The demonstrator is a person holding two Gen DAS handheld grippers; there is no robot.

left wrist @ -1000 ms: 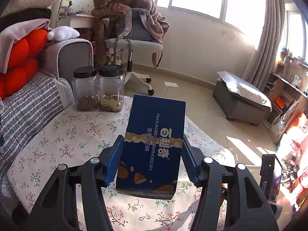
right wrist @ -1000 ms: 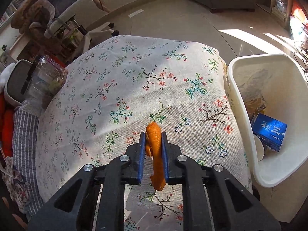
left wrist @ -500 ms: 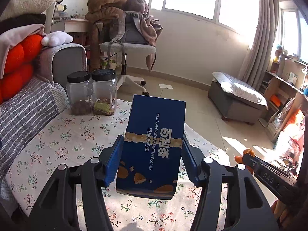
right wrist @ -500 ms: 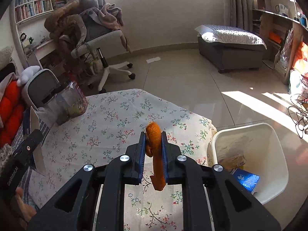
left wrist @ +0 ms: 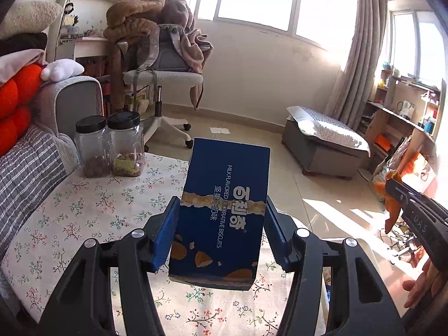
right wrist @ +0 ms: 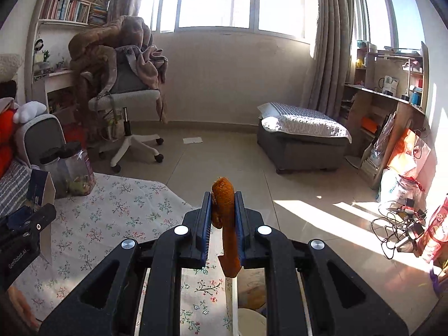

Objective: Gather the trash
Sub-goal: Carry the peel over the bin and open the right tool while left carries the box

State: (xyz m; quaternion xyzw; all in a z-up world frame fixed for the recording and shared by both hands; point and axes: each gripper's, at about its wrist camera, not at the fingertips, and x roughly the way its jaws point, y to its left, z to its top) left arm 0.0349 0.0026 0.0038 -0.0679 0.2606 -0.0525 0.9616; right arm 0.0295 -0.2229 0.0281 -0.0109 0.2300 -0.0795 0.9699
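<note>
Now | left fingers [left wrist: 221,232] clamp one biscuit box [left wrist: 224,212] | right fingers [right wrist: 222,221] pinch one orange peel [right wrist: 226,224] | two jars [left wrist: 107,145]

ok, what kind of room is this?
Probably a lived-in home room, a study or living room: a sofa beside the cloth-covered table, a swivel chair piled with blankets, and a bookshelf by the window.

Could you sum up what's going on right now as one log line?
left gripper: shut on blue biscuit box | right gripper: shut on orange peel | both above floral tablecloth | bin: barely visible
</note>
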